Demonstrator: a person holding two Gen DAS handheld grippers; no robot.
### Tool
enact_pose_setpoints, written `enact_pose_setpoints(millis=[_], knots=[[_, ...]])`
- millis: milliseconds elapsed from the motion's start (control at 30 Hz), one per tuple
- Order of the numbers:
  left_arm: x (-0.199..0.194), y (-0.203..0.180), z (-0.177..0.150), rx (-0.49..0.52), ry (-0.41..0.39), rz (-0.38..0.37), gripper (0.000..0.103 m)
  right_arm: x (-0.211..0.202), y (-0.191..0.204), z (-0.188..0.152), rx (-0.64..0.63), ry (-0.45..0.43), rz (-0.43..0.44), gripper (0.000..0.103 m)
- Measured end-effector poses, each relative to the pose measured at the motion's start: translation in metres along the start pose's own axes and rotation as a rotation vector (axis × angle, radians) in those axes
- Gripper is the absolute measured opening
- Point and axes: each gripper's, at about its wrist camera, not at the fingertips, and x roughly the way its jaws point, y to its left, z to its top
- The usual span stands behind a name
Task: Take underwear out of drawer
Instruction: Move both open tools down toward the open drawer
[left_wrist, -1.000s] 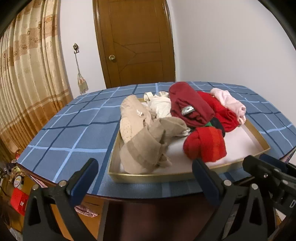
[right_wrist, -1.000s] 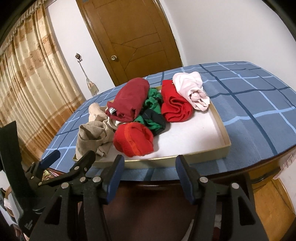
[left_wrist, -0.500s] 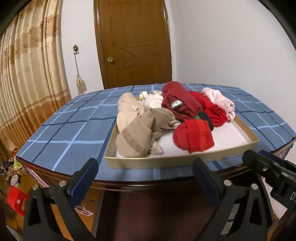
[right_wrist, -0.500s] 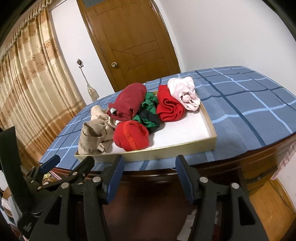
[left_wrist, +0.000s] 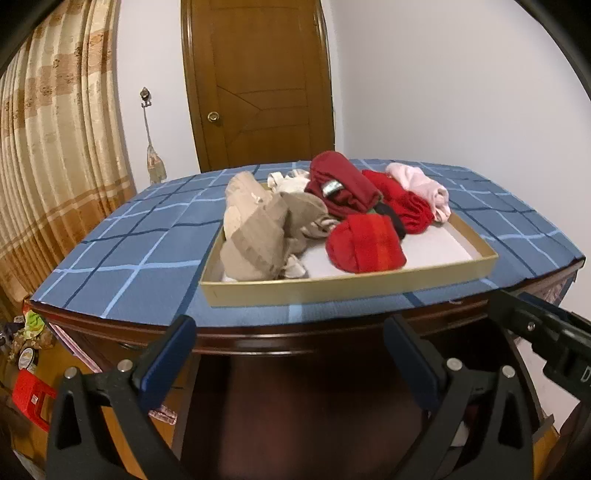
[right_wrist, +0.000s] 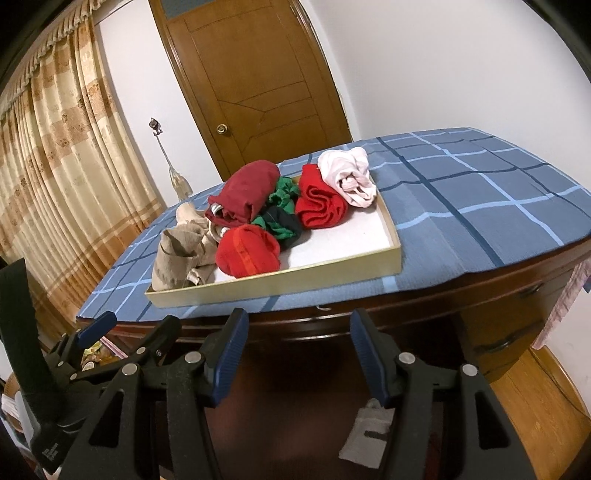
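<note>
Both views have pulled back from the worktop (left_wrist: 122, 266) since the earlier frames; its front edge now shows. Left tongs (left_wrist: 290, 360) and right tongs (right_wrist: 295, 354) gape open, empty. Underwear (left_wrist: 364, 249) sits piled in the tray (left_wrist: 332, 290) near the front edge; no grasp begun.

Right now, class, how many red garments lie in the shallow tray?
3: a dark red roll at the back, a bright red bundle near the front edge, and a red folded piece beside the pink garment. Others may be hidden underneath.
</note>
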Motion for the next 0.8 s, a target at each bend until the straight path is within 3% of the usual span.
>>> enact_pose_setpoints(millis=[800], knots=[[-0.02,-0.009,-0.041,0.02,0.04,-0.023,0.103,-0.035,-0.027,-0.041,0.012,0.025,-0.06,0.06]])
